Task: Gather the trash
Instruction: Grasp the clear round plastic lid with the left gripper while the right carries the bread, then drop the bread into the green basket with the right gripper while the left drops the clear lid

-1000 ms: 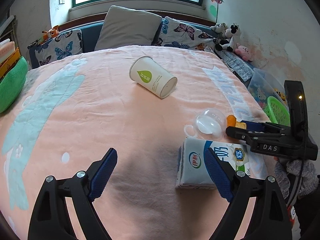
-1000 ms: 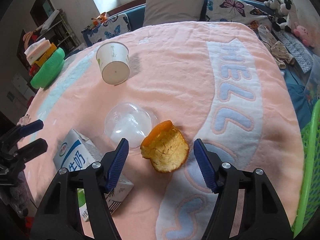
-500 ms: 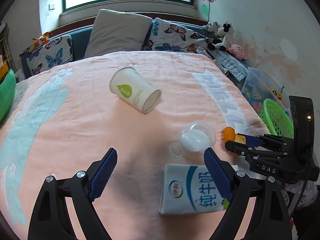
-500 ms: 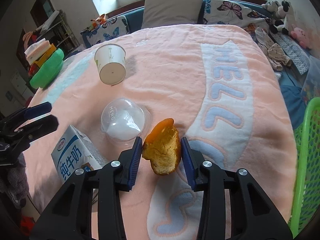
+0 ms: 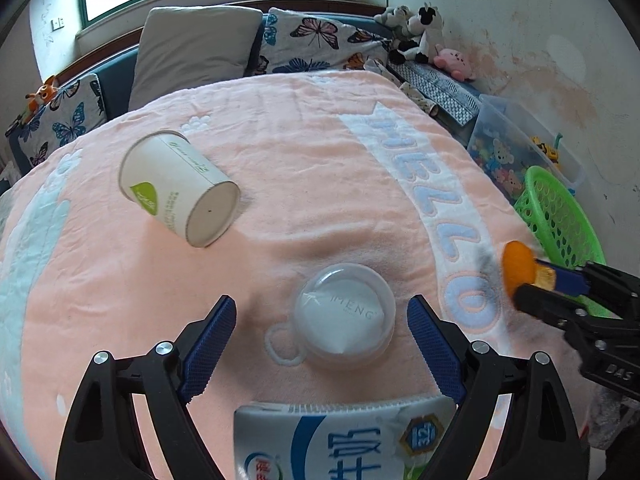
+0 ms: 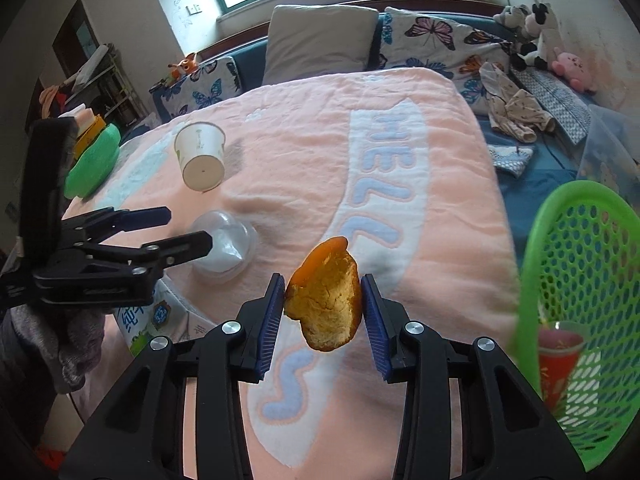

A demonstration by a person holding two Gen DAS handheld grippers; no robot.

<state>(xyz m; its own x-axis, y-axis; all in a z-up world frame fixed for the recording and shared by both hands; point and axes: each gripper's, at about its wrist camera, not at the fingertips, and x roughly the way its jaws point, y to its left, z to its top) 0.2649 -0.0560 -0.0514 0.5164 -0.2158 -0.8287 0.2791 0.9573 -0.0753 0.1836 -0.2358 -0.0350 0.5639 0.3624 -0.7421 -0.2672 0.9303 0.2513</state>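
Observation:
My right gripper (image 6: 323, 309) is shut on a piece of orange peel (image 6: 326, 304) and holds it above the pink blanket; the peel also shows in the left wrist view (image 5: 518, 266). My left gripper (image 5: 322, 334) is open, its fingers on either side of a clear plastic lid (image 5: 345, 318), seen in the right wrist view too (image 6: 228, 246). A milk carton (image 5: 340, 440) lies just below the lid. A white paper cup (image 5: 178, 190) lies on its side at the far left. A green mesh basket (image 6: 580, 312) stands at the right edge of the bed.
A red cup (image 6: 558, 354) lies inside the basket. Pillows (image 5: 192, 46) and plush toys (image 5: 420, 34) line the head of the bed. A clear toy bin (image 5: 516, 148) stands behind the basket. A green cushion (image 6: 94, 160) sits at the far left.
My right gripper shut on the orange peel and lifted it off the blanket, toward the basket. My left gripper moved forward from the milk carton until its open fingers flank the clear lid.

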